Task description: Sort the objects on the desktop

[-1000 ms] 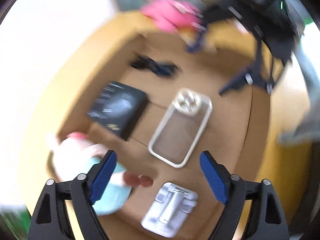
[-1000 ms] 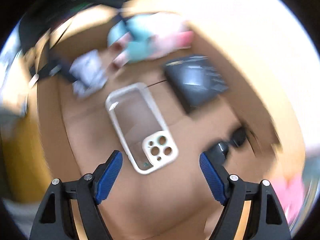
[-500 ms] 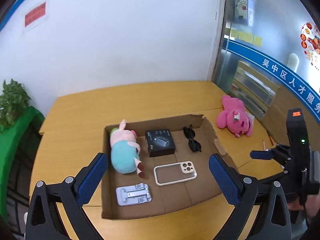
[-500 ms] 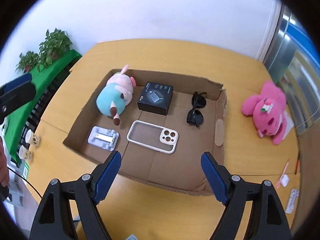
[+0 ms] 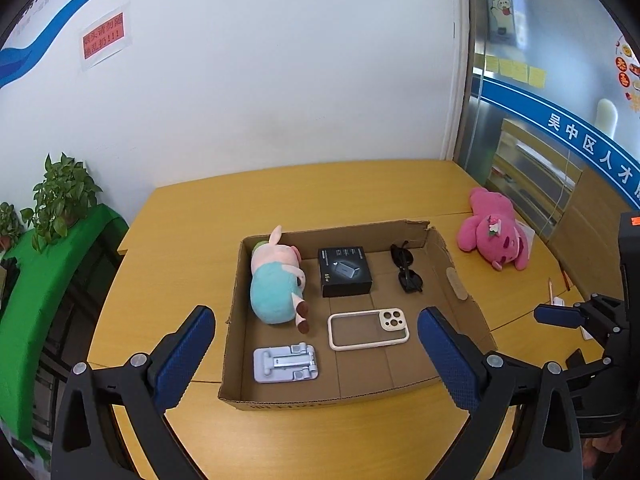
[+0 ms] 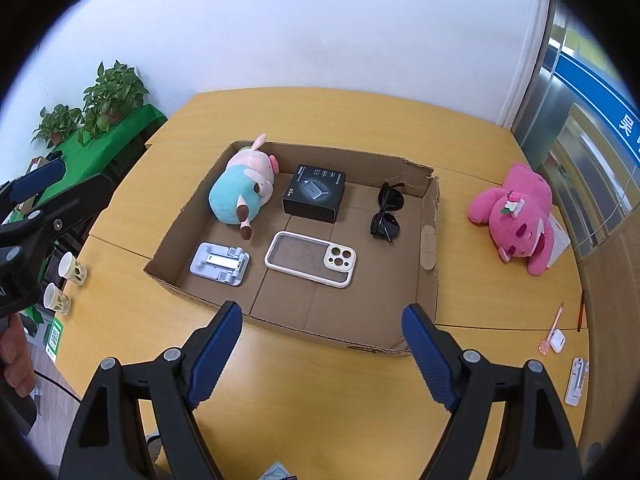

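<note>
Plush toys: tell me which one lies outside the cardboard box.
The pink plush bear, lying on the table right of the box. The pig plush in teal lies inside it.

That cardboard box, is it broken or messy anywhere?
A bit. The box has a ragged, torn top edge at its far right corner. Inside, the pig plush lies on its side. The pink bear lies on the table outside the box, apart from the other things.
</note>
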Demonstrator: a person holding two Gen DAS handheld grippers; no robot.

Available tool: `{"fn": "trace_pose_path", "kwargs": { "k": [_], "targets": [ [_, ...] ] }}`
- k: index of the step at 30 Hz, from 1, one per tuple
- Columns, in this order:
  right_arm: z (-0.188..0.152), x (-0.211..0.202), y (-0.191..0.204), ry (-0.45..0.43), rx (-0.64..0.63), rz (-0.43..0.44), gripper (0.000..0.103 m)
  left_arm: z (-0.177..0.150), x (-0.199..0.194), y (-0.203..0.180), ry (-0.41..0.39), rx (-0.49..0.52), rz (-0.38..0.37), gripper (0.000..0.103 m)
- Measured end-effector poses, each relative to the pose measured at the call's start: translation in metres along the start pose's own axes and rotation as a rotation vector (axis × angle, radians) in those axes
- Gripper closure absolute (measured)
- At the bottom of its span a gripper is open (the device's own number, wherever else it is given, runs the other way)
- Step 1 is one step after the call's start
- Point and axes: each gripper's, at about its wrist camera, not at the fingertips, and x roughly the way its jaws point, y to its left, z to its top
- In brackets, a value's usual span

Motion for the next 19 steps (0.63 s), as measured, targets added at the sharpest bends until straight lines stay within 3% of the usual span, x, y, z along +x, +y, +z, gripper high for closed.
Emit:
{"fn": "trace_pose_path", "kwargs": {
  "k": [7,13,19],
  "targets": [
    [-0.0022,-0.0022,0.0008,0.002,0.006,0.000,0.021,-0.0017,-0.0034,-0.0055,0.006,-0.003,-0.017,0.000],
    [-0.0049,-0.0022,0.0019,0.010,0.014,-0.001,0.021,-0.0016,0.0018,-0.0026,0.046,-0.064,-0.052,0.000],
    [-0.0049,-0.0047,0.0007,0.007,0.019,-0.005,0.021,-0.0061,-0.0041,0.0035,0.030,-0.125,0.051,0.000]
  ]
}}
